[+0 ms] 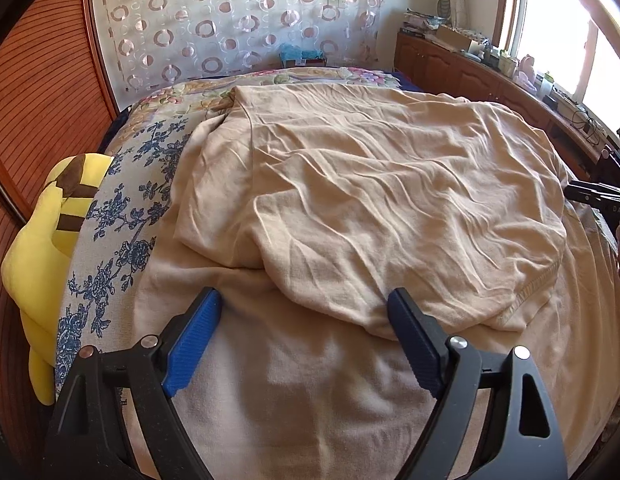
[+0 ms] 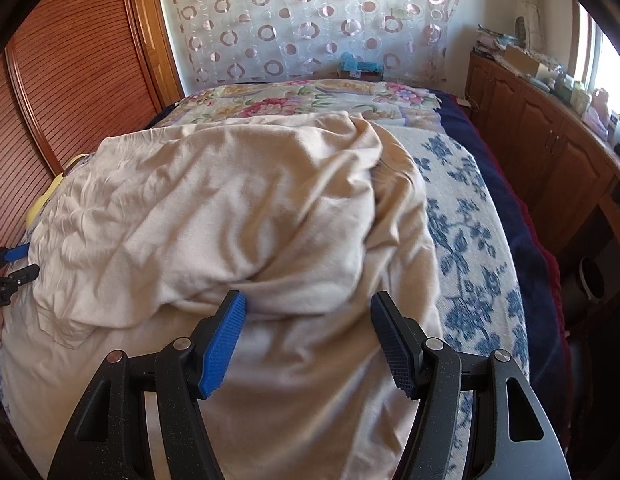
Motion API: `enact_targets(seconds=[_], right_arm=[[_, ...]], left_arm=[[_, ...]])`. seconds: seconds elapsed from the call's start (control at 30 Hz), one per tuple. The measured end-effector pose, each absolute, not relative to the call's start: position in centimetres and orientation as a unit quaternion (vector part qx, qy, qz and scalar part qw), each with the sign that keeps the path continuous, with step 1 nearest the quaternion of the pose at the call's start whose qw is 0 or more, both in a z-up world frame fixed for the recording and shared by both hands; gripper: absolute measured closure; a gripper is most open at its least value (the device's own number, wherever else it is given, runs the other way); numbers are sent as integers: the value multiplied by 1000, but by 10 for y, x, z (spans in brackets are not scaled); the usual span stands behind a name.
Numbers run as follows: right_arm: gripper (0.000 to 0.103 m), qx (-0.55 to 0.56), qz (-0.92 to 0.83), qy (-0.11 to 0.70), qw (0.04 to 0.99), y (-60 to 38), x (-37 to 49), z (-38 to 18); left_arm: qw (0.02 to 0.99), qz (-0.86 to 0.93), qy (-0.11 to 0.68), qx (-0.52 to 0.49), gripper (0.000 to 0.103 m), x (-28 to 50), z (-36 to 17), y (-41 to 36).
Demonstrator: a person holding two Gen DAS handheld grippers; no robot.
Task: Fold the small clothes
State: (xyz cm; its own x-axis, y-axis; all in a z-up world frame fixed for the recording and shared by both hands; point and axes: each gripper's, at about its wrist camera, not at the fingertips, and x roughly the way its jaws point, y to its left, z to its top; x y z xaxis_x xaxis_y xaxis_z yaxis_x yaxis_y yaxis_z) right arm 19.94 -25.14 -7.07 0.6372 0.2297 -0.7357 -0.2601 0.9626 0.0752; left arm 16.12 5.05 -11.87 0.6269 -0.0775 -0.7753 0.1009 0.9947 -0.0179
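Two grippers hover over a beige garment (image 1: 350, 200) spread across the bed (image 2: 470, 220), its far part doubled back toward the near part in a rumpled fold. Left gripper (image 1: 305, 316) has its blue pads parted wide above the near cloth with nothing pinched, the folded edge lying between and just beyond the tips. Right gripper (image 2: 307, 316) is likewise released, its jaws apart over the fold's near edge; a yellow plush toy (image 1: 41, 248) lies beside the bed.
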Motion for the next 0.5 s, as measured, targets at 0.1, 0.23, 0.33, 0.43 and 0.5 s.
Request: enact_targets(seconds=[0.1, 0.23, 0.33, 0.43, 0.5], right_arm=[[36, -3, 148, 407, 901, -259, 192, -67], [40, -7, 154, 405, 901, -257, 190, -61], [46, -10, 157, 410, 899, -249, 198, -61], [54, -18, 150, 414, 898, -243, 207, -64], [58, -26, 140, 415, 898, -239, 213, -66]], left_arm=[[902, -50, 430, 14, 17, 161, -119, 51], [902, -50, 430, 13, 17, 161, -119, 51], [902, -50, 430, 13, 17, 161, -119, 51], [902, -50, 430, 13, 17, 161, -119, 51], [902, -50, 430, 13, 17, 161, -119, 51]])
